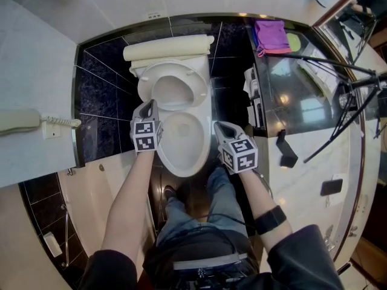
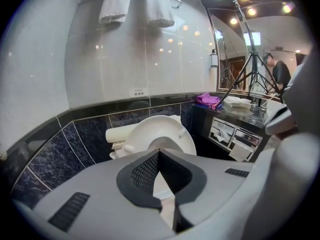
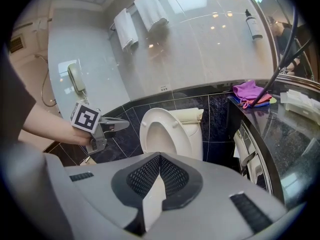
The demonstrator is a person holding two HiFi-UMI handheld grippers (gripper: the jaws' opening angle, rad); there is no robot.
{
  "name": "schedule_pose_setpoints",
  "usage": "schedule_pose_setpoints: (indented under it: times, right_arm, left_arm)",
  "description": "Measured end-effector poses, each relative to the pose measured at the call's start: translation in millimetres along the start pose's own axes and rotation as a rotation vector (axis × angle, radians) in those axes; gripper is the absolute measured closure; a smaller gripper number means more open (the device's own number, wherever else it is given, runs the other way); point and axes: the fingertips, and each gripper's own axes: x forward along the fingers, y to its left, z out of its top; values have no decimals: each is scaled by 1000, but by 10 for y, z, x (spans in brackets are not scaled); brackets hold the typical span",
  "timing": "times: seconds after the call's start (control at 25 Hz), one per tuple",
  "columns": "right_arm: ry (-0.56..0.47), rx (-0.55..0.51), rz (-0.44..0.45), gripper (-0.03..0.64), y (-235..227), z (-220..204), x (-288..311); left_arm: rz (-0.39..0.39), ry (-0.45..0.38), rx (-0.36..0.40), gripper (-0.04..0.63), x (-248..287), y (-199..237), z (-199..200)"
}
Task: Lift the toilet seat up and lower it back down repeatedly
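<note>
Dark-tiled bathroom: a white ceramic toilet (image 1: 181,171) has its white oval seat (image 1: 172,88) raised against the cistern. Left gripper (image 1: 147,106) and right gripper (image 1: 221,127) flank the bowl, jaws together and empty.

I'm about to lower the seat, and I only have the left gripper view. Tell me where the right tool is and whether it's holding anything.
Observer: The right tool hangs beside the right rim of the bowl. It is shut and empty.
Operator: Place my left tool relative to the seat.
Observer: In the right gripper view, the left tool is in the air to the left of the raised seat, not touching it.
Operator: Report what's on the wall to my left.
Observer: There's a corded wall phone, outside your frame.
</note>
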Motion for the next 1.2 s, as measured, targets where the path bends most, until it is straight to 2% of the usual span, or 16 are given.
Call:
schedule_pose_setpoints:
  times: [0.4, 0.6, 0.72, 0.96, 1.2]
  right_arm:
    - [-26, -62, -72, 601, 374, 117, -403]
    - [-33, -104, -112, 600, 592, 65, -653]
    - [-47, -110, -139, 601, 707, 39, -791]
    - [-69, -122, -175, 600, 937, -72, -1018]
    - [-55, -109, -189, 600, 1154, -377, -1197]
  left_arm:
    - [-75, -63, -6, 600, -1168, -139, 88]
    - [-84, -90, -42, 600, -1766, -81, 9]
    - [-87, -125, -25, 600, -2065, -26, 40]
    - [-103, -180, -42, 600, -2493, 67, 88]
    - [-134, -157, -43, 601, -2800, 15, -150]
